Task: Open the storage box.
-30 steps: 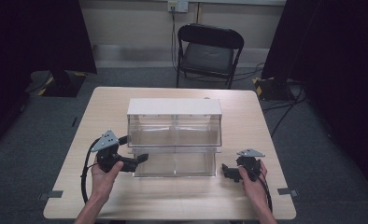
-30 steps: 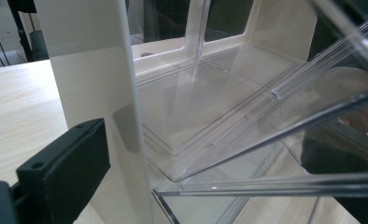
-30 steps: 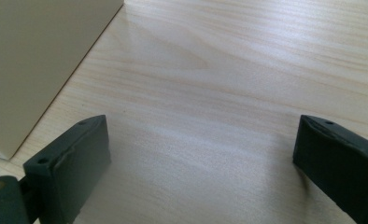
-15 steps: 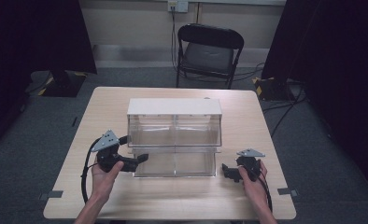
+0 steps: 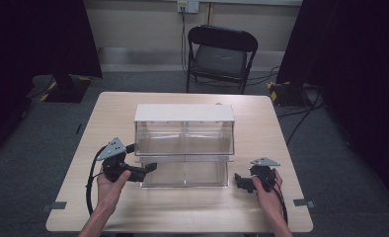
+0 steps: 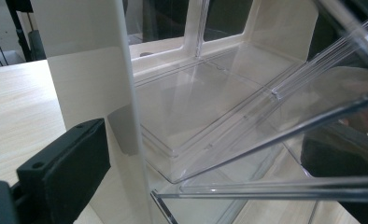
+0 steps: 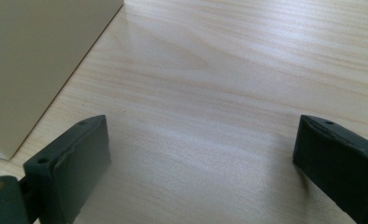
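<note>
Left gripper [image 5: 145,169] jaws straddle the clear drawer's [image 6: 247,135] front edge, spread; right gripper [image 5: 241,180] (beside it) gapes.

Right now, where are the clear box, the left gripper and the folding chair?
Clear box [image 5: 184,113]: high view, its white top.
Left gripper [image 5: 150,168]: high view, its tips at the box.
Folding chair [image 5: 219,60]: high view, the seat.

A light wooden desk [image 5: 261,123] stands on grey carpet floor [image 5: 330,163]. Behind it, a black folding metal chair [image 5: 221,55] faces a beige wall [image 5: 138,22], with dark curtains [image 5: 39,37] on both sides.
</note>
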`<state>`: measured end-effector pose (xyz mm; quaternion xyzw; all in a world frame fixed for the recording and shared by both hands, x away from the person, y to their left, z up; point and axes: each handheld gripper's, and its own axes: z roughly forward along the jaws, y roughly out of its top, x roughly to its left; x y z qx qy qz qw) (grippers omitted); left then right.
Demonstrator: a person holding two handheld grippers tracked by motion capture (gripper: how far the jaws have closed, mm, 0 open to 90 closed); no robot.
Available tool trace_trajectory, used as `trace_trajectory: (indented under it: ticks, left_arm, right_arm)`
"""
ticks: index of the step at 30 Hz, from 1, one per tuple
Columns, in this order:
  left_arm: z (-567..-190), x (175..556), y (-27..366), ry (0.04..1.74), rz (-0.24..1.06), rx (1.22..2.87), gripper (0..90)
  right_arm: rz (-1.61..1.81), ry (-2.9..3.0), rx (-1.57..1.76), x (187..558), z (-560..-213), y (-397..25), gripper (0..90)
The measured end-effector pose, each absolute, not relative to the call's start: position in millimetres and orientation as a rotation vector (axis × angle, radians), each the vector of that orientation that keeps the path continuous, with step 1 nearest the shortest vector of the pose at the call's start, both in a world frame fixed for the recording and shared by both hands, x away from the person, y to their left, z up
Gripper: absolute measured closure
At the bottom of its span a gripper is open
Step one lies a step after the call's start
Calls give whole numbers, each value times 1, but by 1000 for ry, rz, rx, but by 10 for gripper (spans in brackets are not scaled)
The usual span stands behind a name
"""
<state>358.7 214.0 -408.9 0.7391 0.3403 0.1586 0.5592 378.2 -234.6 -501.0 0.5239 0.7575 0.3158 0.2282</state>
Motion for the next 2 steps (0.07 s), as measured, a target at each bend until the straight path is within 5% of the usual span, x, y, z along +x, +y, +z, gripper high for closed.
trace_trajectory:
  ticks: [2]
  left_arm:
    - [-409,359,214,804,374,1742,4]
  right_arm:
    - [869,2086,1443,378,-501,-235,32]
